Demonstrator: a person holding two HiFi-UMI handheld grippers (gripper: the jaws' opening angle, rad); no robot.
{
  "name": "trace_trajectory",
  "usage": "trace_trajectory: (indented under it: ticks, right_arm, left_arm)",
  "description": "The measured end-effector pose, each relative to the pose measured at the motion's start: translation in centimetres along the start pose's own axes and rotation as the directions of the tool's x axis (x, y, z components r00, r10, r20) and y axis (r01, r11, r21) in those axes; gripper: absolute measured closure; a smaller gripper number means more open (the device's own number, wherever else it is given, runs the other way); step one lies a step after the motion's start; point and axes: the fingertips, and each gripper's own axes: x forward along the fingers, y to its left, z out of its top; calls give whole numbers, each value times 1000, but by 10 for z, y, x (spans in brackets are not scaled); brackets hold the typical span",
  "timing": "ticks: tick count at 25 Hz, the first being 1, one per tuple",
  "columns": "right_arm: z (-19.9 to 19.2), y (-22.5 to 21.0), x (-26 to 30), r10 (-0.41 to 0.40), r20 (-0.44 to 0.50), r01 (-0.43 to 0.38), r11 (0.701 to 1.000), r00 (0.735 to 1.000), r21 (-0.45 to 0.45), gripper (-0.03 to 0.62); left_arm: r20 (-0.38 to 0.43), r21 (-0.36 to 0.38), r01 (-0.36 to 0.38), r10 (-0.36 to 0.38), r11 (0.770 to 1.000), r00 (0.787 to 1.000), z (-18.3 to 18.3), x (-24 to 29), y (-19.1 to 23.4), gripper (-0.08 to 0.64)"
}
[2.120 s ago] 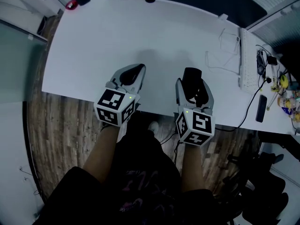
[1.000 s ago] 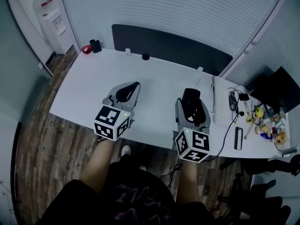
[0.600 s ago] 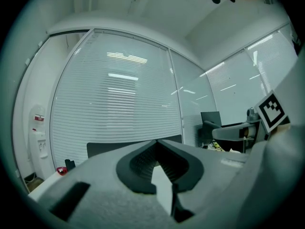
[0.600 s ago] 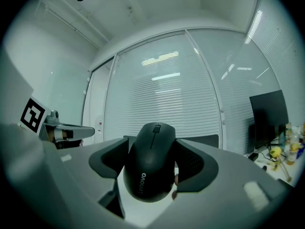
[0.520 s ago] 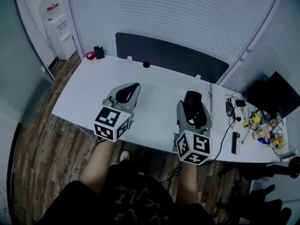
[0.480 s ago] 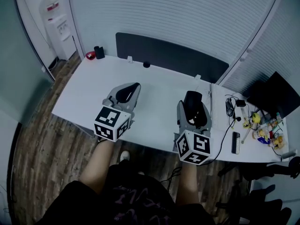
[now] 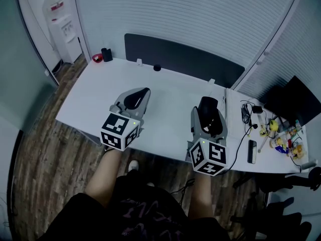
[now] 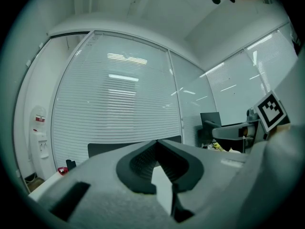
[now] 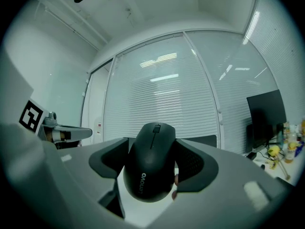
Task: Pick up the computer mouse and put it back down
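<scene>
The black computer mouse [image 9: 151, 162] sits between the dark pads of my right gripper [image 9: 152, 144], which is shut on it. The wheel end points away from the camera. In the head view the mouse [image 7: 207, 106] shows as a dark shape at the front of the right gripper [image 7: 207, 103], over the near part of the white desk [image 7: 95, 97]. My left gripper [image 7: 144, 92] hovers to the left of it, over the desk's near half. Its jaws meet at the tips in the left gripper view, so the left gripper [image 8: 157, 142] is shut with nothing in it.
A white keyboard [image 7: 225, 112], cables [image 7: 246, 115] and a dark flat device [image 7: 252, 151] lie at the desk's right end, with small toys [image 7: 281, 137] and a monitor [image 7: 293, 102] beyond. A dark partition [image 7: 180, 59] lines the far edge. A water dispenser [image 7: 57, 19] stands far left.
The head camera has risen and now takes in the whole desk and room. Both grippers hold nearly the same pose, and the right one still holds the mouse.
</scene>
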Motion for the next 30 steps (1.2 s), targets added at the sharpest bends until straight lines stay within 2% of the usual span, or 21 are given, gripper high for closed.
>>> trace_trajectory:
  ticks: [15, 30]
  right_arm:
    - [-20, 10, 15, 5, -53, -5, 1000, 999, -4, 275]
    - [-72, 17, 40, 21, -183, -17, 1000, 983, 26, 275]
  left_arm:
    - [-35, -23, 2, -2, 1000, 999, -18, 4, 16, 560]
    - [-129, -71, 10, -19, 997, 991, -66, 18, 29, 560]
